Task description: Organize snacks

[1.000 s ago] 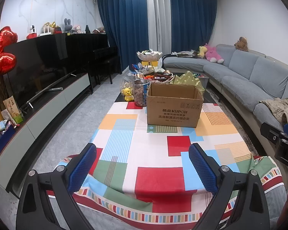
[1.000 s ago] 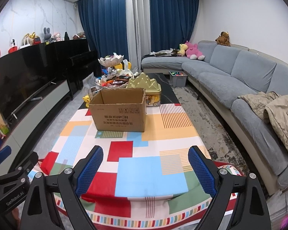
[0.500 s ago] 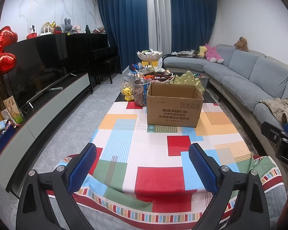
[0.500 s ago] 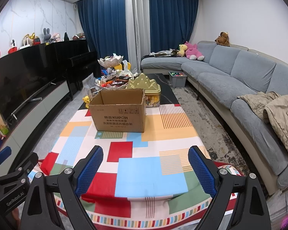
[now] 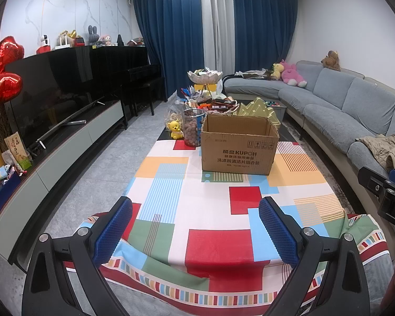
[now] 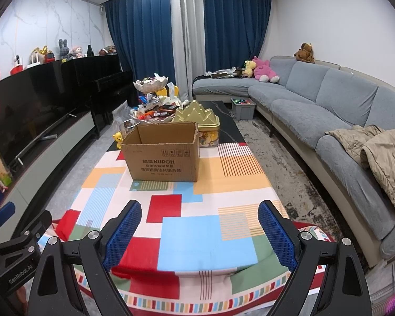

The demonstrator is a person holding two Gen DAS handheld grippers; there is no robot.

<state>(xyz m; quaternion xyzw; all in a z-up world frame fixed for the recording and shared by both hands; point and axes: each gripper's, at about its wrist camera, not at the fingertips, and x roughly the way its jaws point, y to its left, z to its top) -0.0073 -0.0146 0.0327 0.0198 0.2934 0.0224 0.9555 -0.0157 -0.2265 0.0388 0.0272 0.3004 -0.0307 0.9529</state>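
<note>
An open brown cardboard box [image 5: 239, 147] [image 6: 163, 152] stands mid-table on a colourful patchwork cloth [image 5: 210, 210] [image 6: 205, 226]. Behind it lies a heap of wrapped snacks [image 5: 210, 104] [image 6: 155, 113], with a clear jar of brown snacks [image 5: 192, 129], a gold-lidded tin [image 5: 258, 110] [image 6: 197, 118] and a tiered bowl [image 5: 204, 77] [image 6: 151, 84]. My left gripper [image 5: 194, 210] hovers open over the near end of the table, nothing between its blue pads. My right gripper [image 6: 199, 213] is open too and empty, beside the left one.
A grey sofa [image 6: 329, 110] runs along the right with a beige jacket [image 6: 376, 147] on it. A TV and low cabinet [image 5: 52, 131] line the left wall. A small yellow bear figure [image 5: 175, 129] stands left of the jar. A grey bin [image 6: 242, 108] sits on the floor.
</note>
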